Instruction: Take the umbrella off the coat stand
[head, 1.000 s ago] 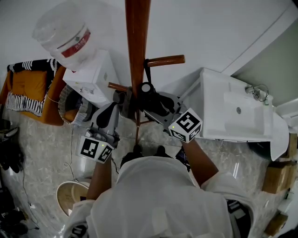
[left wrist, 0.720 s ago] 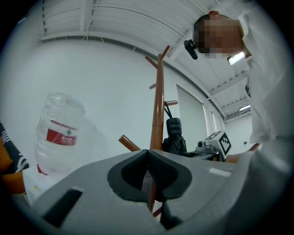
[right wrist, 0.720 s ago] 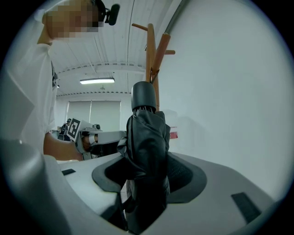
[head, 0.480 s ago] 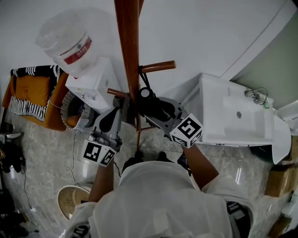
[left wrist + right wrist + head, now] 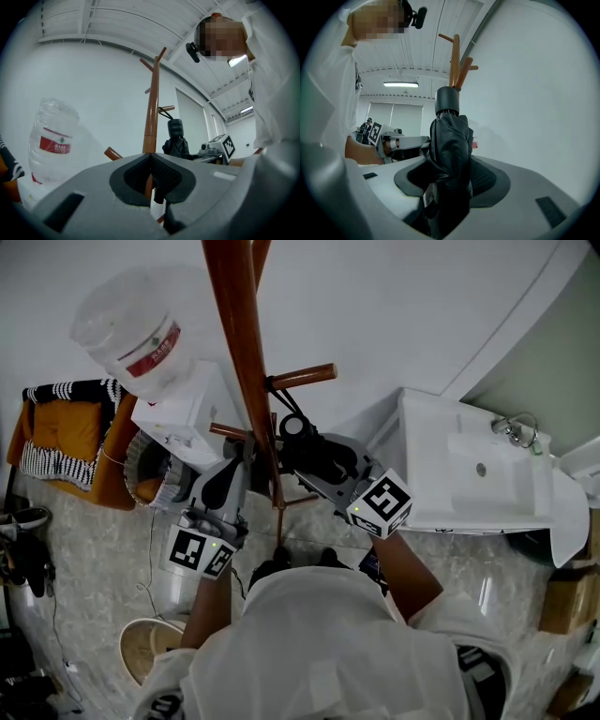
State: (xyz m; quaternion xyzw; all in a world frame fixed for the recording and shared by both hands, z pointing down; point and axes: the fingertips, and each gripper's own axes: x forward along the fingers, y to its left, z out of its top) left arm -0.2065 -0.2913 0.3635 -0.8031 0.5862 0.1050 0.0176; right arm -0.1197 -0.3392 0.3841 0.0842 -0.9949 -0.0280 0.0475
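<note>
The brown wooden coat stand (image 5: pixel 239 352) rises in front of me, its pole (image 5: pixel 152 103) straight ahead in the left gripper view. A black folded umbrella (image 5: pixel 319 457) stands upright beside the pole, and my right gripper (image 5: pixel 309 463) is shut on its body. The pads (image 5: pixel 480 176) press the black fabric (image 5: pixel 450 154), with the grey handle (image 5: pixel 447 101) above them. The umbrella's thin strap (image 5: pixel 281 401) runs up to a side peg (image 5: pixel 302 377). My left gripper (image 5: pixel 240 460) is shut just left of the pole, its tips (image 5: pixel 150 161) meeting in front of it. I cannot tell whether they touch the pole.
A water dispenser (image 5: pixel 183 399) with a big clear bottle (image 5: pixel 131 320) stands left of the stand, a basket (image 5: pixel 145 460) beside it. A white sink (image 5: pixel 469 465) is on the right and an orange cushion (image 5: pixel 66 432) at far left. A pale bucket (image 5: pixel 150 643) sits on the floor.
Both grippers have risen a little beside the pole, the right one carrying the umbrella up with it. The strap still leads to the peg.
</note>
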